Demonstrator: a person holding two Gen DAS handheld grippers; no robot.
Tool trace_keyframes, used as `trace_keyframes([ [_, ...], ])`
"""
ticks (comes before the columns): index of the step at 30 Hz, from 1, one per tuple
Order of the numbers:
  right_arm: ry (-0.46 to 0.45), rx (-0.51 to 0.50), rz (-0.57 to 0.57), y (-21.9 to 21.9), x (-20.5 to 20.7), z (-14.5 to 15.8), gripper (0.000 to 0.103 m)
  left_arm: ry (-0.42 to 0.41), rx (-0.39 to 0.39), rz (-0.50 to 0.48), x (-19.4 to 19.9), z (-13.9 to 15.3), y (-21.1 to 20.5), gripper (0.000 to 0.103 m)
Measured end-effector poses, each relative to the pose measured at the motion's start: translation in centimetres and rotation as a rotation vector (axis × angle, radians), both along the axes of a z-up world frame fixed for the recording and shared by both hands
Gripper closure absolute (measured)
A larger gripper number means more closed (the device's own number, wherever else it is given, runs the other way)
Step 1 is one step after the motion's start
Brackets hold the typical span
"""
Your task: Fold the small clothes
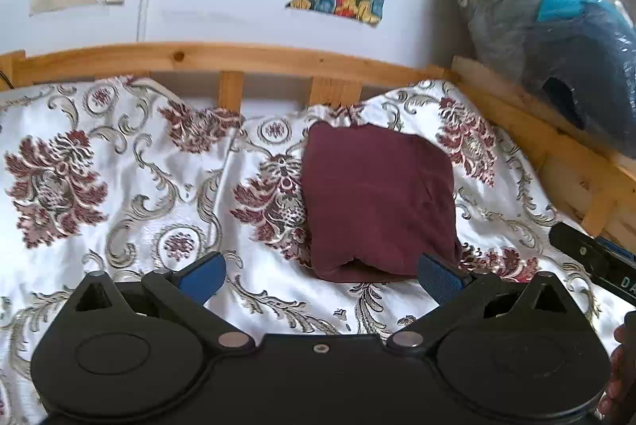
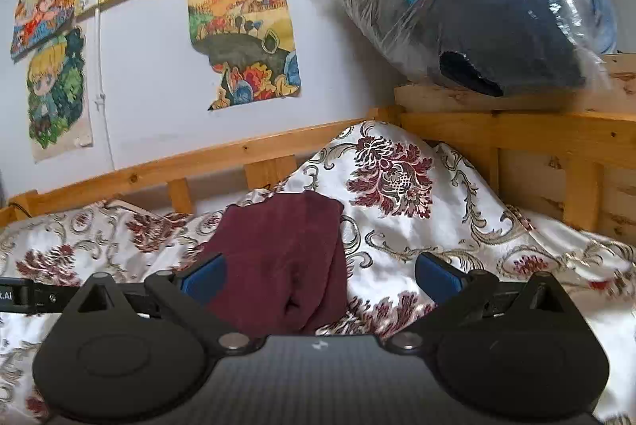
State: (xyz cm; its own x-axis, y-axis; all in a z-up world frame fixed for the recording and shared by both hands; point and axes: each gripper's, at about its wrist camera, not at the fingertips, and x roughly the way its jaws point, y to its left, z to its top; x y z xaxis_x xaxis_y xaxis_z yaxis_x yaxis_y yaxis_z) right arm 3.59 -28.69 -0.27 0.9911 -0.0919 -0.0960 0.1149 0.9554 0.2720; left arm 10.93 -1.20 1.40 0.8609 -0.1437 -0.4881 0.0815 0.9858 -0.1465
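Behind everything stands a pale wall hung with children's drawings (image 2: 244, 39), and below it a pine bed rail (image 1: 198, 57) borders a white bedspread (image 1: 131, 186) patterned with maroon and grey flourishes. On that spread, toward the corner of the bed, lies the maroon garment (image 1: 377, 198), already gathered into a compact, roughly square bundle with its layered edge facing the cameras. The left gripper (image 1: 320, 276) sits just short of that near edge with its jaws spread wide and nothing between them; its right blue pad is close beside the bundle's corner, though whether it touches I cannot tell. The right gripper (image 2: 320, 278) is likewise spread and empty, the garment lying ahead toward its left pad. A plastic-wrapped bundle (image 2: 477, 7) rests on the wooden ledge at the bed's corner. Judging by the tidy shape, the folding of this piece looks essentially done; what may remain is a last smoothing or setting it aside, and no other small clothes awaiting folding are visible.
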Motion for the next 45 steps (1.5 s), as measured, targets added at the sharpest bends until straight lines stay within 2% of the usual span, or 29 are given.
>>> trace_keyframes([
  [5,0.0,0.022,-0.044,1.3,-3.5,0.1,0.0,-0.028,0.028,-0.011,-2.6,0.7,1.3,0.001],
  [6,0.0,0.022,-0.044,1.3,-3.5,0.1,0.0,-0.029,0.032,-0.016,-3.0,0.6,1.4,0.001],
  [8,0.0,0.085,-0.062,2.0,-5.0,-0.2,0.0,-0.023,0.042,-0.025,-3.7,0.2,1.7,0.001],
  [11,0.009,0.09,-0.061,3.0,-5.8,-0.7,0.0,-0.004,0.025,-0.022,-4.2,-0.7,1.9,0.001],
  [15,0.035,0.029,-0.028,4.2,-5.3,-0.8,0.0,0.032,-0.004,-0.018,-4.2,-2.3,2.0,0.001],
  [18,0.057,0.033,-0.011,4.2,-4.7,-1.1,0.0,0.037,0.027,-0.005,-3.9,-3.2,1.6,0.001],
  [20,0.13,0.042,-0.011,4.2,-3.0,-1.7,0.0,0.032,0.045,0.006,-3.7,-3.6,1.4,0.001],
  [23,0.191,0.078,0.006,3.9,-1.9,-2.5,0.0,0.033,0.04,0.016,-3.1,-4.1,1.1,0.001],
  [26,0.209,0.082,-0.008,3.7,-1.7,-2.8,0.0,0.051,0.044,0.016,-2.5,-4.5,0.7,0.001],
  [32,0.193,0.063,-0.017,3.7,-2.2,-2.6,0.0,0.06,0.059,0.021,-2.2,-4.6,0.7,0.001],
  [37,0.181,0.042,-0.016,4.1,-2.4,-2.4,0.0,0.091,0.037,0.061,-2.1,-4.4,1.4,0.001],
  [41,0.107,0.028,-0.016,4.2,-3.7,-1.8,0.0,0.08,0.042,0.078,-2.6,-4.2,2.2,0.001],
  [45,0.099,0.021,-0.017,4.2,-3.8,-1.6,0.0,0.059,0.051,0.078,-2.9,-3.9,2.3,0.001],
])
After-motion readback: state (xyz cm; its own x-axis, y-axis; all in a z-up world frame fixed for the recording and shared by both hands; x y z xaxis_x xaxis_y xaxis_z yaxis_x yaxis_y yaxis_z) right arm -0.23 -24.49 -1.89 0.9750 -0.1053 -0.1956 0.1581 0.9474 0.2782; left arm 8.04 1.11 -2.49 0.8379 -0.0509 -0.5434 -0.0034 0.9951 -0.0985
